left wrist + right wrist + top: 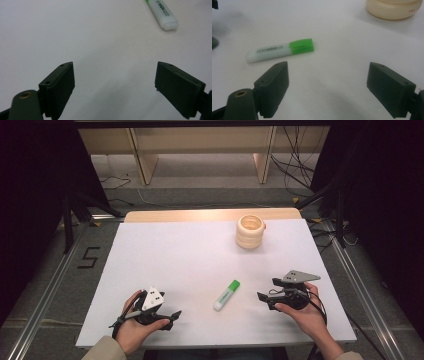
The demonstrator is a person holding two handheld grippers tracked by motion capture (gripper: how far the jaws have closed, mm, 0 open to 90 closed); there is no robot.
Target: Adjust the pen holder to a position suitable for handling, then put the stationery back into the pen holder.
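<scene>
A white highlighter with a green cap [227,295] lies flat on the white table cover [190,255], between the two hands. In the right gripper view the highlighter [279,50] lies just beyond the left jaw, cap toward the right. In the left gripper view its white end [163,15] shows at the upper right. My left gripper [172,317] rests low at the front left, open and empty, jaws pointing right. My right gripper [267,290] sits at the front right, open and empty, jaws pointing left toward the highlighter. A cream ridged cup [250,231] stands at the back right.
The cream cup [394,8] shows at the upper right of the right gripper view. Beyond the table's far wooden edge [210,214] lie floor, cables and wooden furniture legs. Dark stands flank both sides of the table.
</scene>
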